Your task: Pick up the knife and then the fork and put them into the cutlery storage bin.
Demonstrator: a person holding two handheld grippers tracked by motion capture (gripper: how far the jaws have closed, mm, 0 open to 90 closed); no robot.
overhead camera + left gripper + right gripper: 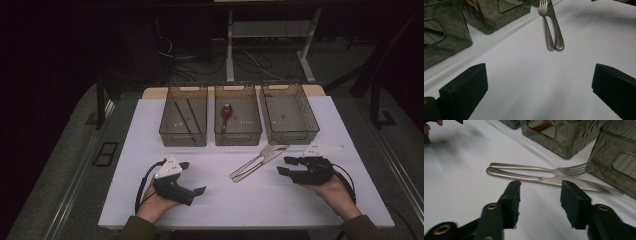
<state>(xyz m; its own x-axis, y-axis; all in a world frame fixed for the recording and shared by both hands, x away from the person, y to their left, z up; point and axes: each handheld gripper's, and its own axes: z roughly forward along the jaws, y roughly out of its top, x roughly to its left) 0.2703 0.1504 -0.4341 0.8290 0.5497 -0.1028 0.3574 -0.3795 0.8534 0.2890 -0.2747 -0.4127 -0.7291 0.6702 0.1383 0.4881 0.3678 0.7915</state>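
A steel fork and a steel knife lie side by side on the white table, slanted, with their heads toward the bins. My right gripper hovers just right of them, its jaws apart with nothing between. In the right gripper view the knife lies just past my right gripper, and the fork behind it. My left gripper rests at the front left, wide open and empty. In the left gripper view the fork and knife lie well ahead of my left gripper.
Three clear bins stand in a row at the back of the table: the left bin holds dark chopsticks, the middle bin a reddish spoon, and the right bin looks empty. Table edges drop to a dark floor.
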